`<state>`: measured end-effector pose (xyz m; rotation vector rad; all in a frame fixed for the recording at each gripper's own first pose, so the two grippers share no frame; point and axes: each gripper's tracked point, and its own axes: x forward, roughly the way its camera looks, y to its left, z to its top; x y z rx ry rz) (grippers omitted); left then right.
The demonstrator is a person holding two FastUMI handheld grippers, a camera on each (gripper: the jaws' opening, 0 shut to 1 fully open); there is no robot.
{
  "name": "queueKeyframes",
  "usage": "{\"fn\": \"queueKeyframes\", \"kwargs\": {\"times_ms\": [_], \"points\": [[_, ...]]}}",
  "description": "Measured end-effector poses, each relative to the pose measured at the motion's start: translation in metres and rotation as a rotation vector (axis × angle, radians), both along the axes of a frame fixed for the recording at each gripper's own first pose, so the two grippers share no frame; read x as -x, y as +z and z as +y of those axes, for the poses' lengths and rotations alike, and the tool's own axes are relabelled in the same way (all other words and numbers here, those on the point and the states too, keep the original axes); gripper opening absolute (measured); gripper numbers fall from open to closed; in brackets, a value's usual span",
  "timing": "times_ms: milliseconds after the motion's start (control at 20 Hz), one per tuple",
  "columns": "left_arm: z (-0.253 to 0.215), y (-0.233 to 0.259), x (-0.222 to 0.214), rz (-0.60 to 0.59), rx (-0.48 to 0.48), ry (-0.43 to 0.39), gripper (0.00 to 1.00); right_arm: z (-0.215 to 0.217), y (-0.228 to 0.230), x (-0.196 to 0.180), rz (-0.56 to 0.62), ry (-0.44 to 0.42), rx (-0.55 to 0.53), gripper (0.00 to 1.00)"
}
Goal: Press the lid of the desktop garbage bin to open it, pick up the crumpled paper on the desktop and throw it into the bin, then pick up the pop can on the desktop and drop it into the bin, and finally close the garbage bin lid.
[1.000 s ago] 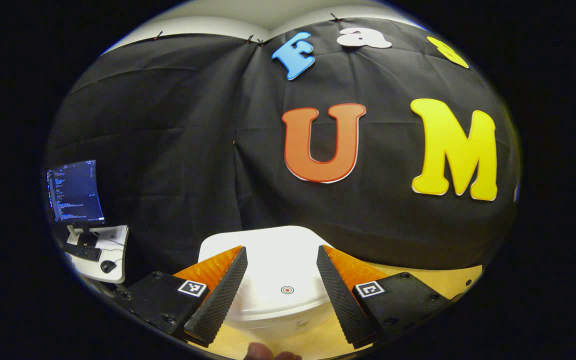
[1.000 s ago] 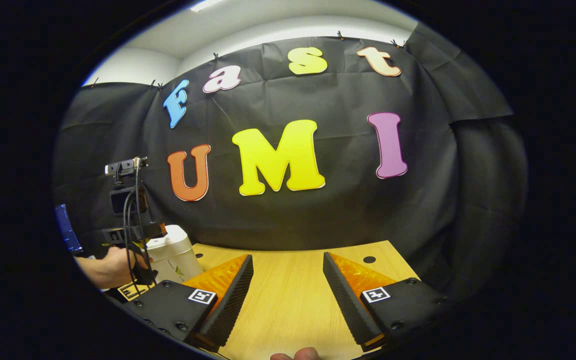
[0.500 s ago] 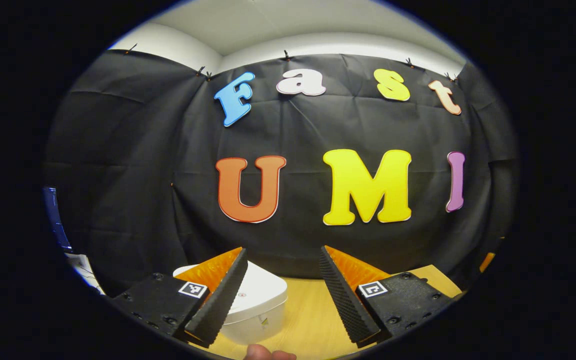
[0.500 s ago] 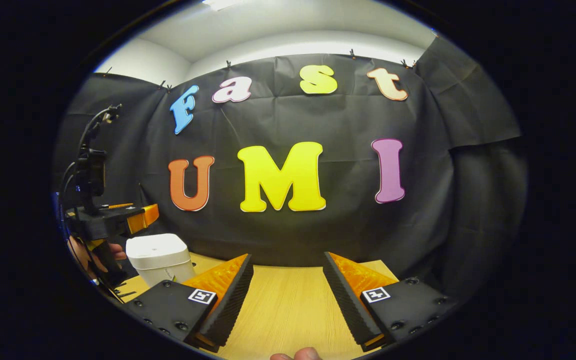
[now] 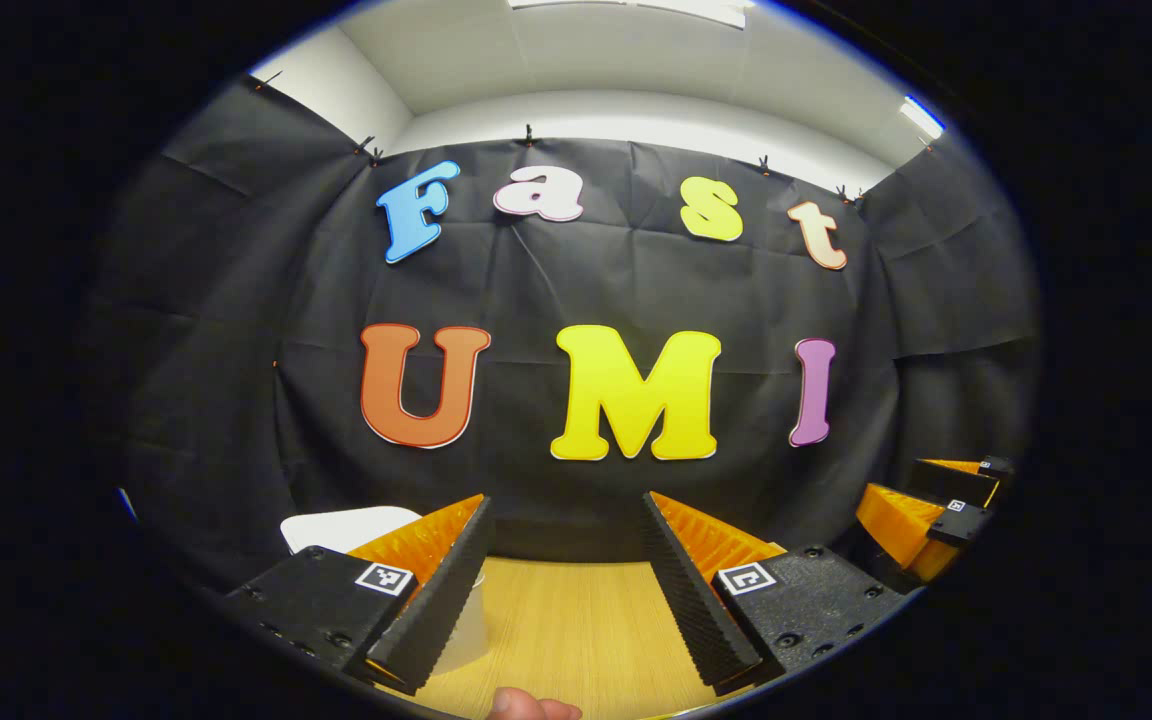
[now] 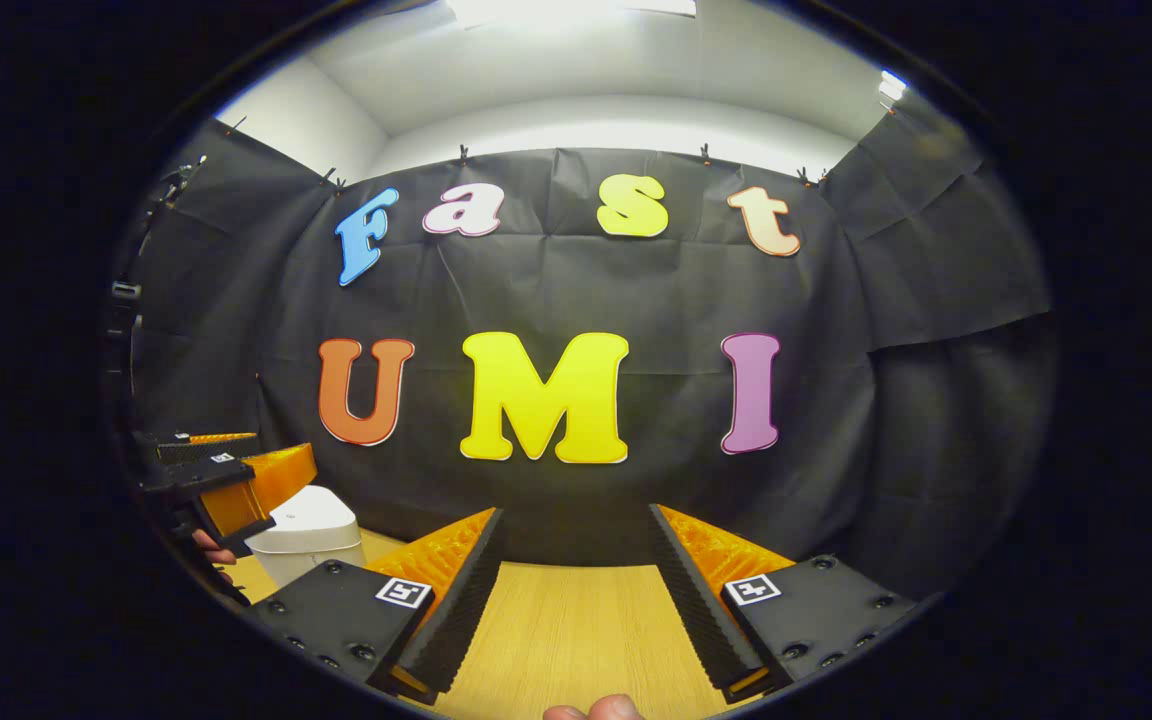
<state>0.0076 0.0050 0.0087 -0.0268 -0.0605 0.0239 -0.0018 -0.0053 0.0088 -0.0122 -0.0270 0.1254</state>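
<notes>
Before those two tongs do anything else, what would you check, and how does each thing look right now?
1. Bin lid down: ok, it looks shut in the right gripper view.
2. Left tongs open and holding nothing: ok.
3. Right tongs open and holding nothing: ok.
4. Wooden desktop between the right tongs bare: ok.
5. Paper and can inside the bin: cannot tell, the lid hides the contents.
6. Left tongs off the bin: ok, it sits behind their left finger.

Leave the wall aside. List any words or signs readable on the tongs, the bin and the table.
On the left tongs: square coded markers, patterns, no words.
On the right tongs: likewise.
On the bin: nothing readable at this size.
On the table: none.
</notes>
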Motion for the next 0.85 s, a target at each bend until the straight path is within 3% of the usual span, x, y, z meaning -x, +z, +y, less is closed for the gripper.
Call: {"fn": "queueKeyframes", "kwargs": {"times_ms": [350,850], "points": [[-0.010,-0.003,0.009,0.010,-0.024,-0.034,0.95,0.002,-0.001,0.008,0.001,-0.018,0.003,0.89],[-0.010,-0.002,0.018,0.008,-0.031,-0.022,0.95,0.000,-0.005,0.011,0.014,-0.030,-0.014,0.90]]}}
